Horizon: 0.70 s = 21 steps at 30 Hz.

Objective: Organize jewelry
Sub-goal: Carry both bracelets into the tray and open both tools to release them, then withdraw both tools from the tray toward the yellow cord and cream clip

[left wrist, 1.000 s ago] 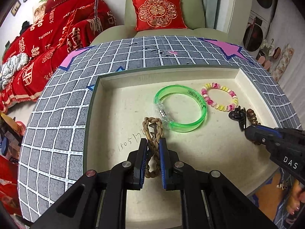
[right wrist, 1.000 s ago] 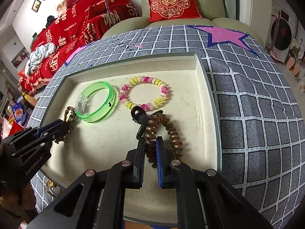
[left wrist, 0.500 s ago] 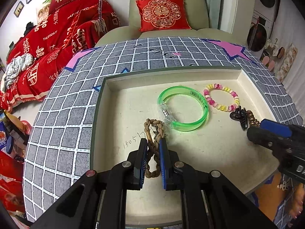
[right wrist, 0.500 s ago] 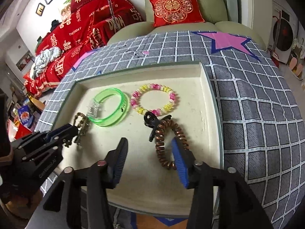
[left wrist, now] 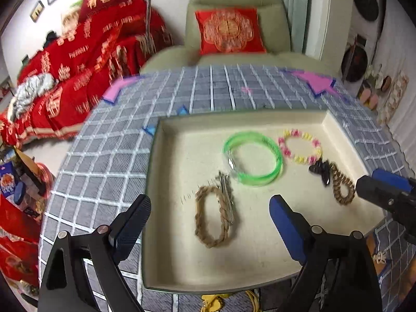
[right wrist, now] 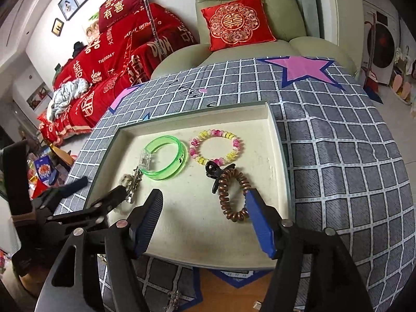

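1. Braided brown rope bracelet point(left wrist: 212, 217) now lies loose on the cream tray point(left wrist: 260, 265); a second ago the left gripper point(left wrist: 209, 225) pinched it, and its jaws have just been opening, now wide and touching nothing.
2. The right gripper point(right wrist: 204, 221) has likewise just been opening, letting go of the copper coil bracelet point(right wrist: 231, 192), which rests beside a black clip point(right wrist: 214, 173).
3. Green bangle point(right wrist: 166, 160) and pink-yellow bead bracelet point(right wrist: 214, 147) sit unmoved behind.
4. All four pieces lie in the tray, so both placements look finished.
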### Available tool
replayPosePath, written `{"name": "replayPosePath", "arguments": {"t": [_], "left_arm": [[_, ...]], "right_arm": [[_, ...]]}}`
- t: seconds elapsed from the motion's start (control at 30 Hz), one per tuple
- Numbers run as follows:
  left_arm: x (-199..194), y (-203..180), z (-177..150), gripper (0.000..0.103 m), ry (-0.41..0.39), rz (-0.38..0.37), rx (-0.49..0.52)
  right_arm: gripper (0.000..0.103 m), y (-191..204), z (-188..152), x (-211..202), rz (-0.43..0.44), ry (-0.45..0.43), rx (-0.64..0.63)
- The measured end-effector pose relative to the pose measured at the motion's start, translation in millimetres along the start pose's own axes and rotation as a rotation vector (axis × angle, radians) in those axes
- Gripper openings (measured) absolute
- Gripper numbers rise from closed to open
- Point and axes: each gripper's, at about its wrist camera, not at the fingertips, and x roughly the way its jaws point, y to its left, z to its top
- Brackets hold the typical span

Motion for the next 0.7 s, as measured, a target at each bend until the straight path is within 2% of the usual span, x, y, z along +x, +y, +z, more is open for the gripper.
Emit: {"name": "replayPosePath", "arguments": {"t": [0.2,0.27,0.3,0.53,0.7], "left_arm": [[-10,-3,0,0.099,-0.004,0.004,0.020],[-14,-4,-2,0.099,-0.007,0.005,0.024],[-17,-4,-3,0.103,-0.010,0.008,0.028],[-35,-2,-14,0.103,-0.018,0.011,0.035],[-47,3,-26,0.103,-0.007,-0.004,0.036]], "right_arm": [[0.070,-1,-3,-13,-0.008,-0.009,0.007],[0.075,-1,-5,-16,-0.009,-0.009,0.008],[0.080,-1,-7,-18,-0.008,-0.009,0.009],[0.081,0,-16,-31,0.004,-0.008,0.013],[0.085,0,-25,-45,0.014,-0.021,0.022]]}}
